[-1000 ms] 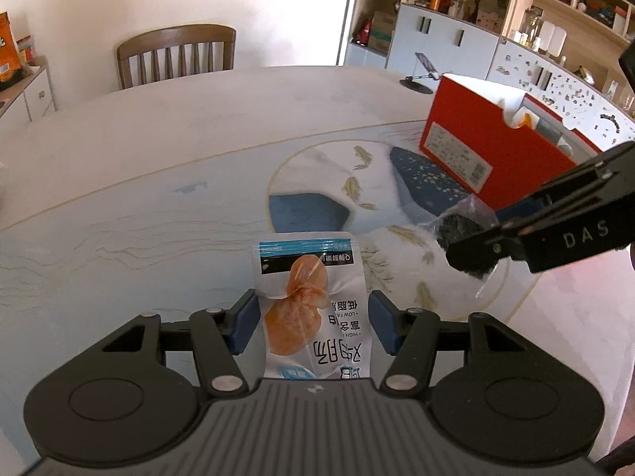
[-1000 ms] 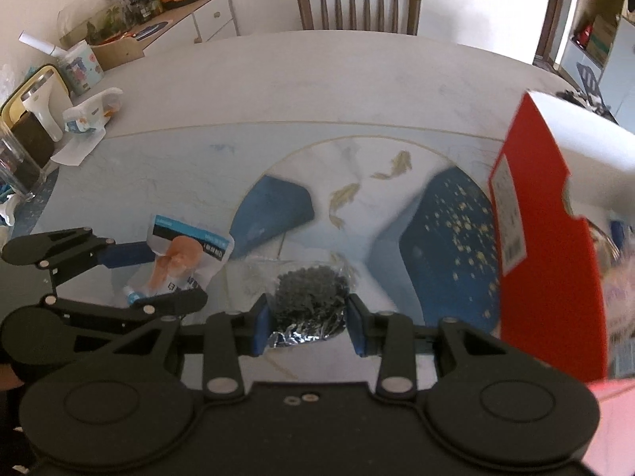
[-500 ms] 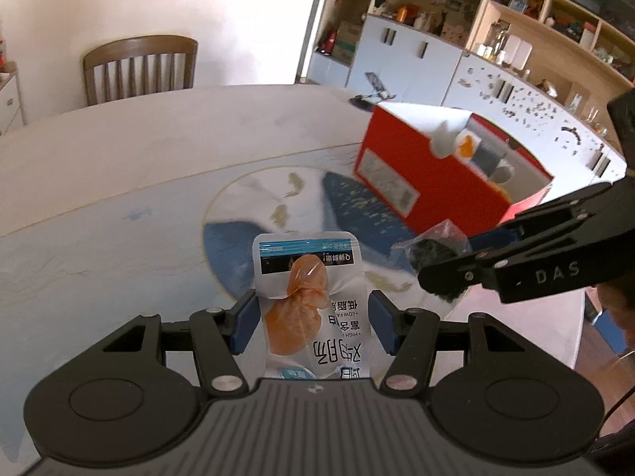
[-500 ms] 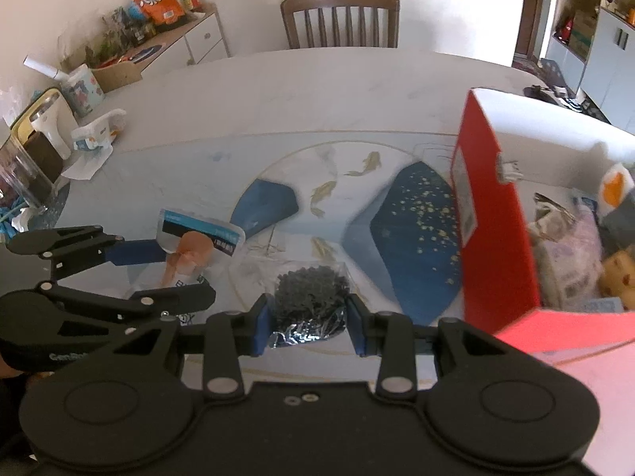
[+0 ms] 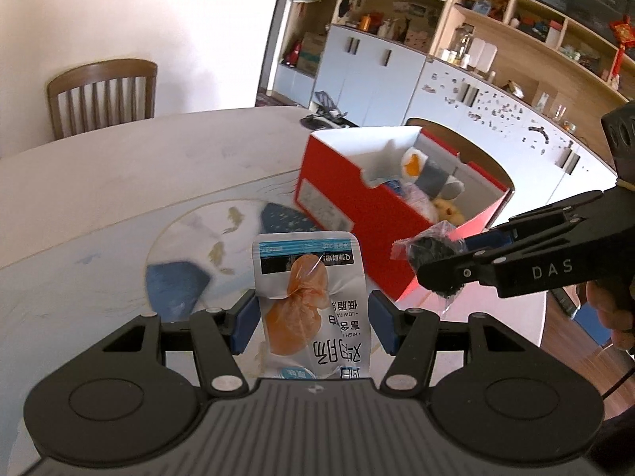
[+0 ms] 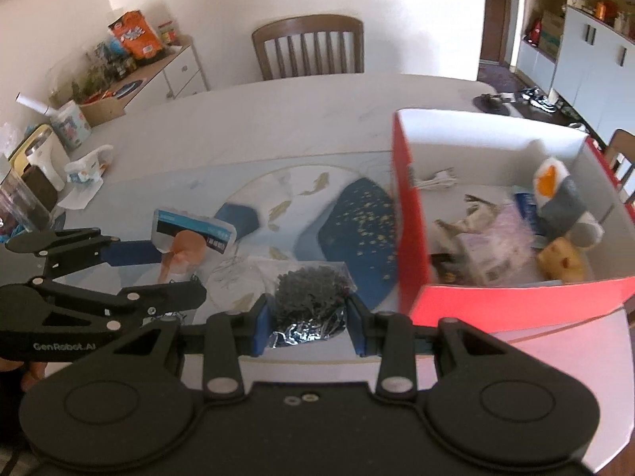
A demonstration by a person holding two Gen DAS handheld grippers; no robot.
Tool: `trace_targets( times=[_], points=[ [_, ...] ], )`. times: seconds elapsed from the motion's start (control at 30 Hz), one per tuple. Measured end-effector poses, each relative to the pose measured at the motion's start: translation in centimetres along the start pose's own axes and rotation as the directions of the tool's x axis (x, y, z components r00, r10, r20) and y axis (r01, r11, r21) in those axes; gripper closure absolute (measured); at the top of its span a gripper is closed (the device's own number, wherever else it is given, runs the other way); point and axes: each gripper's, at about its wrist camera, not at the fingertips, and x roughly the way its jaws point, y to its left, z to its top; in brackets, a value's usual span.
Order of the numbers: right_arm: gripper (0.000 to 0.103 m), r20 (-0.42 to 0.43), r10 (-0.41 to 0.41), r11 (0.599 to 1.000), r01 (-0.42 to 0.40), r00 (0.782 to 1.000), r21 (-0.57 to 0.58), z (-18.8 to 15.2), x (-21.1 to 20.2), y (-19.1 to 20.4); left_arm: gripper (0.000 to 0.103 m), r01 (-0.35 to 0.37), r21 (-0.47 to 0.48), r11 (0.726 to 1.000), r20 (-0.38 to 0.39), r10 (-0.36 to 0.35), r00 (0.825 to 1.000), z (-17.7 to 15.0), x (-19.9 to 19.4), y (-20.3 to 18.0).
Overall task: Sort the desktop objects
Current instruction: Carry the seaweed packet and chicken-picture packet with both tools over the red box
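Two packets ride pinched in jaws: a snack pouch point(image 5: 313, 305) in the left gripper point(image 5: 311, 319), a dark bag point(image 6: 309, 301) in the right gripper point(image 6: 309, 327). Clear the red box point(image 6: 408, 238) wall ahead-right before letting go.

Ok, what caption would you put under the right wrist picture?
Right gripper carries a clear packet of dark bits toward the red box.
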Motion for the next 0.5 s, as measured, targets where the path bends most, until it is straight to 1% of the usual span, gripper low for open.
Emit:
trace_targets(
  times=[0.23,0.5],
  points=[
    [0.066,0.029,-0.014,1.000,0.014,0.999,0.015,0.0,-1.7,-2.3,0.044,0.024,0.031,0.999,0.012,-0.025,1.000,1.6,0.5,-2.3],
    [0.066,0.057,-0.025,0.999,0.023,0.998,0.023,0.4,-3.1,-5.2,0.044,0.048,0.063,0.997,0.018,-0.049,0.999,3.8,2.1,-5.1]
  ],
)
